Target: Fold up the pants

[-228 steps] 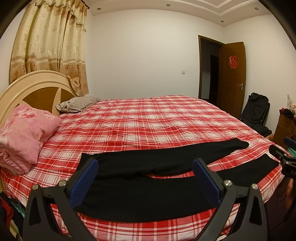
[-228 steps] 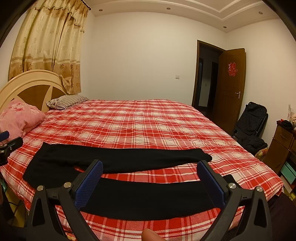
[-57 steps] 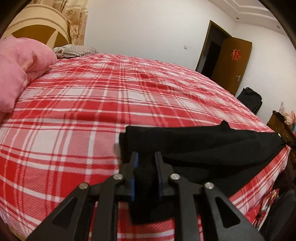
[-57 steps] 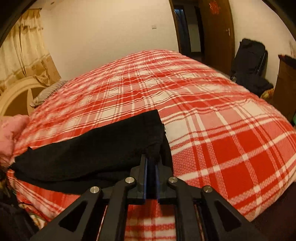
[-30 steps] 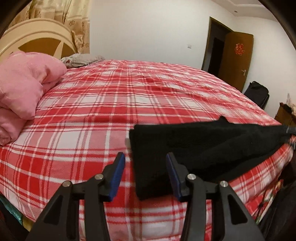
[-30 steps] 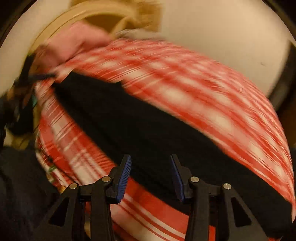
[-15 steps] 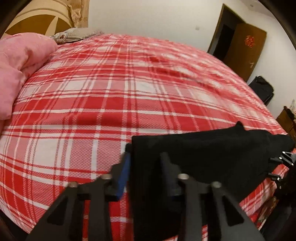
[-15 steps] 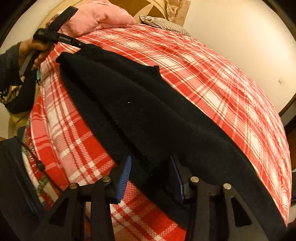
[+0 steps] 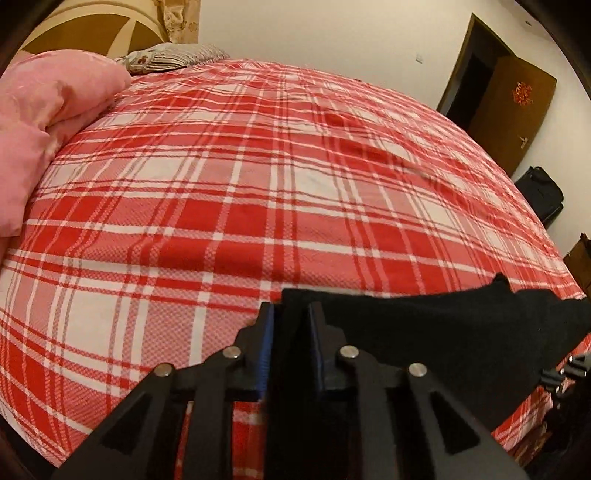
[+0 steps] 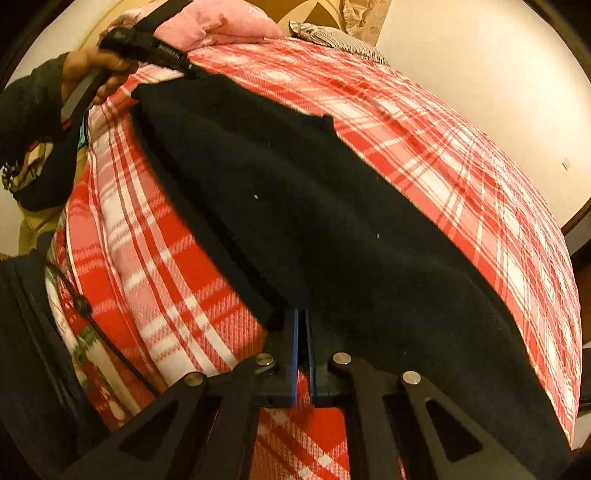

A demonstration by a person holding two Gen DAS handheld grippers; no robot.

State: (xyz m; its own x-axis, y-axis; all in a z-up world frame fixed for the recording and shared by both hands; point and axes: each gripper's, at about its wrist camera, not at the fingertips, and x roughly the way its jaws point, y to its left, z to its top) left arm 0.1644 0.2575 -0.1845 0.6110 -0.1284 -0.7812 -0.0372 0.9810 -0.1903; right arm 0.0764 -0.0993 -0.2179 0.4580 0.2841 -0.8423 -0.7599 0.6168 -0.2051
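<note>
The black pants (image 10: 332, 206) lie as a long, doubled band of soft, matte knit along the near edge of the bed (image 9: 258, 192), their legs stacked one on the other and their surface faintly fuzzy with a few pale specks of lint. The bed is covered by a red-and-white plaid sheet of coarse, waffle-like weave, drawn smooth over the rounded mattress.

The left gripper (image 9: 291, 314) has black angular arms with silver rivets and blue-faced pads; its jaws have just been closing and now stand narrow, pinched on the thick folded corner of the pants at one end of the band, with the dark cloth bunched between the pads. From the right wrist view the same tool shows far off at the top left, held in the person's left hand (image 10: 92, 70) above a dark sleeve (image 10: 29, 110).

The right gripper (image 10: 303, 317) has also just been closing, and its blue pads stand almost together, nipping the thin near hem of the pants partway along the band, close to the bed's edge.

At the head of the bed sit a puffy pink quilt (image 9: 48, 122), a striped pillow (image 9: 170, 59) and a curved wooden headboard (image 9: 92, 22). A brown door (image 9: 513, 110) stands open in the far wall.
</note>
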